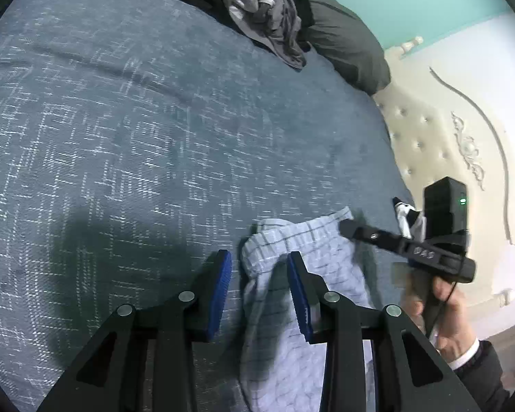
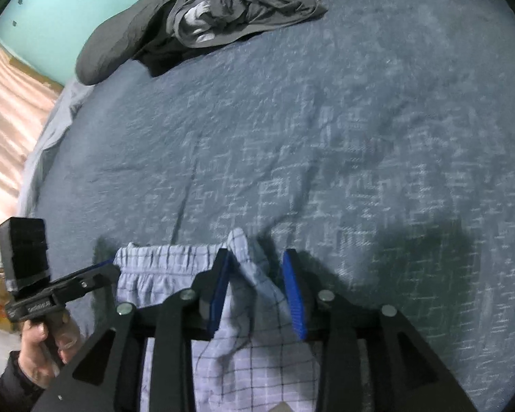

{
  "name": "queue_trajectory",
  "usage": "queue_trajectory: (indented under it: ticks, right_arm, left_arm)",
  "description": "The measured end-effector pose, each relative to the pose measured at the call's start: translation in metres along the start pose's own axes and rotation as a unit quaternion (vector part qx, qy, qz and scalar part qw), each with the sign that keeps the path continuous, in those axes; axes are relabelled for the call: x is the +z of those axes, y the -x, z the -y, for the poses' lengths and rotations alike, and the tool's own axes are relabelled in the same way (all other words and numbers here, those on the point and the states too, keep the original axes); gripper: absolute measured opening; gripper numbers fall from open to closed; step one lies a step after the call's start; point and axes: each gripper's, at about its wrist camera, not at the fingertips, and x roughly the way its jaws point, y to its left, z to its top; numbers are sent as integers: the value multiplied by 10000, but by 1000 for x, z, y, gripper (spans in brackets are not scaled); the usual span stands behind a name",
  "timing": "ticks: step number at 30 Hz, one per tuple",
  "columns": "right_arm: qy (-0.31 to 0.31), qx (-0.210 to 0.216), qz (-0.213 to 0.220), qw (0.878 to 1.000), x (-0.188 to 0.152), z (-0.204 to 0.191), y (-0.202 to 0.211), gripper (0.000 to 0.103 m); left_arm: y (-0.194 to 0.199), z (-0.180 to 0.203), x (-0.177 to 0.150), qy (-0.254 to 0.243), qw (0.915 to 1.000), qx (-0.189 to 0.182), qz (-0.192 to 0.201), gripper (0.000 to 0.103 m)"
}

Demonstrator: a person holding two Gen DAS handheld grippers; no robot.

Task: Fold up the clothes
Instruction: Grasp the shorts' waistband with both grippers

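Blue-grey bed (image 1: 120, 137) carries checked shorts (image 2: 257, 360); both the left gripper (image 1: 259, 295) and right gripper (image 2: 257, 292) gape wide over them, gripping nothing.

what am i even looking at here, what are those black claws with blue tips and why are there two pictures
These are two hand-held grippers, not a robot. A person holds one in each hand, and each carries a wide-angle camera looking along its two blue-padded fingers. So one picture is from the left gripper, the other from the right gripper; each also shows the other tool at its side, with the hand gripping it. Both hover over a blue-grey bedspread. Near the bed's edge lies a light blue checked garment, apparently shorts with an elastic waistband. Both grippers look open, with cloth between the fingers but not pinched. A pile of dark clothes waits at the far side.
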Motion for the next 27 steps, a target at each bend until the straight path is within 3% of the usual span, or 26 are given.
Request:
queue_trajectory:
  ticks: [12,16,19,23,27]
  right_arm:
    - [252,79,-46,9996,-4,-2,-8,32]
    - [409,52,-4,9992,-9,-8,-9,22]
    - [492,73,94,9987,-12,-12,-4,13]
    - [602,107,229,9979,-14,-18,4,10]
    - [713,141,365,9967,-17,-24,12,10]
  left_arm:
    - [-10,2,2,62,9998,-183,-71,37]
    - [-8,9,2,-38,9999,-139,-43,35]
    - [-7,14,3,-113,9999,-106,-22,25]
    - [-6,21,3,-213,9998,-61,6,16]
    - [-1,30,3,-330,9994,-20,60,15]
